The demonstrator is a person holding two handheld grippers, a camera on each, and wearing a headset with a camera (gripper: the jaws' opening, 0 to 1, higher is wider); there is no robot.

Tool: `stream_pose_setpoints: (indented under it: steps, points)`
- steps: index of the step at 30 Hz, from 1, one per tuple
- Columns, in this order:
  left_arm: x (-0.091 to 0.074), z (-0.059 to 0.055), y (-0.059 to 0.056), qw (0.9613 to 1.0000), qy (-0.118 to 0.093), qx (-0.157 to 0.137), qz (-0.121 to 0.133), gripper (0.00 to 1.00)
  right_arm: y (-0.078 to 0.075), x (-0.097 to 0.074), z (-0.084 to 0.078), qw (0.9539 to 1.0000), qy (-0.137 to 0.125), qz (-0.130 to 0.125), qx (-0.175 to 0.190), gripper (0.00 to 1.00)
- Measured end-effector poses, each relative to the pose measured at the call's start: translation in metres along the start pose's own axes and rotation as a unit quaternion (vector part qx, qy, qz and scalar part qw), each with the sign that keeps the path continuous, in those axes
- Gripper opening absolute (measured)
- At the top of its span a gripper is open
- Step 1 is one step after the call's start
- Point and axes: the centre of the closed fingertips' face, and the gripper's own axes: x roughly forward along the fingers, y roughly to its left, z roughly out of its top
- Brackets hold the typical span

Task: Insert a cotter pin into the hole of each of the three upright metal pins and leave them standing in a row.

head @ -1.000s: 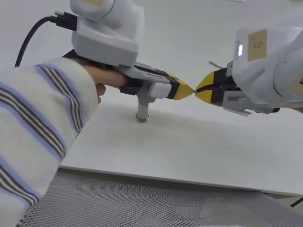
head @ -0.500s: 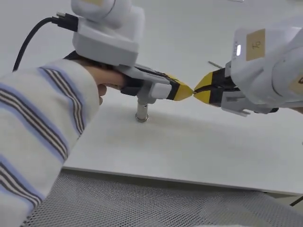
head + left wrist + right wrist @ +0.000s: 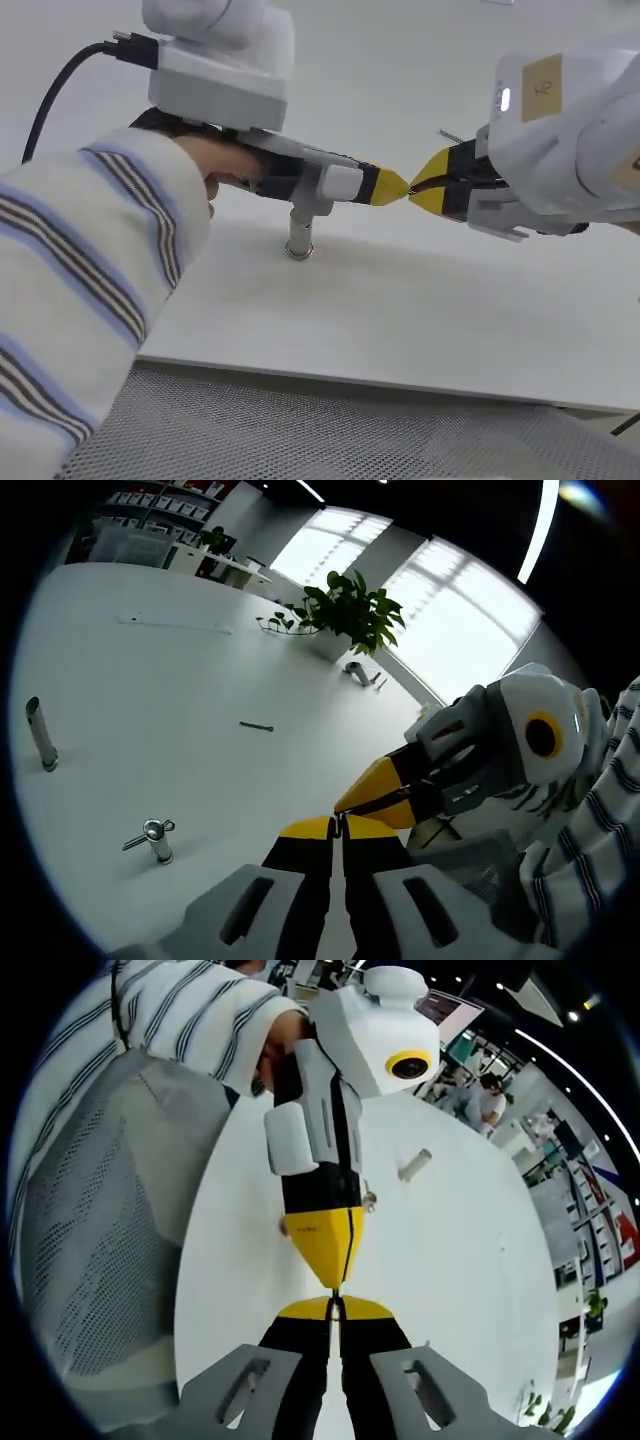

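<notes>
From the left, my striped sleeve carries the left claw across just above the metal pin standing on the counter. Its yellow tips end above and to the right of that pin. Those tips are pressed together and meet the tips of the right claw, likewise pressed together, nose to nose further right of the pin and clear of the counter. I judge this to be a hand-over of a cotter pin, but it is too thin for me to make out between the tips, so I can't say which claw has it, if either does. That is my main worry: if one claw lets go before the other has a real bite, the cotter pin drops and skitters across the smooth counter. Meeting point to point leaves little overlap, so a slight twist of either hand could flick it out or bend its legs, and then it won't thread the hole. The left claw's body hangs low over the metal pin, and a dip of that hand would knock it flat. Further right of the pin and behind it lies a loose cotter pin, a spare. The left gripper view shows a finished pin with a cotter pin through it and a bare pin standing, and a careless sweep could topple either.
</notes>
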Motion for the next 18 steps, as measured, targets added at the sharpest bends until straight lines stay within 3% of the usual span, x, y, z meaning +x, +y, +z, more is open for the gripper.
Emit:
stream_pose_setpoints:
  steps: [6,12,18]
  points:
    - [-0.0015,-0.0005,-0.007,0.9999,-0.002,0.014,0.002,0.0,-0.0001,0.0002,0.0027,1.0,-0.007,0.002,0.006,0.03]
    - [-0.0032,0.0003,-0.0024,0.9998,0.001,0.019,0.0,0.0,0.0016,-0.0003,0.0042,0.9998,-0.011,0.007,0.014,0.03]
    - [-0.0044,-0.0001,-0.0077,0.9997,0.0,0.025,-0.004,0.0,0.0017,-0.0021,0.0054,0.9993,-0.021,0.011,0.028,0.03]
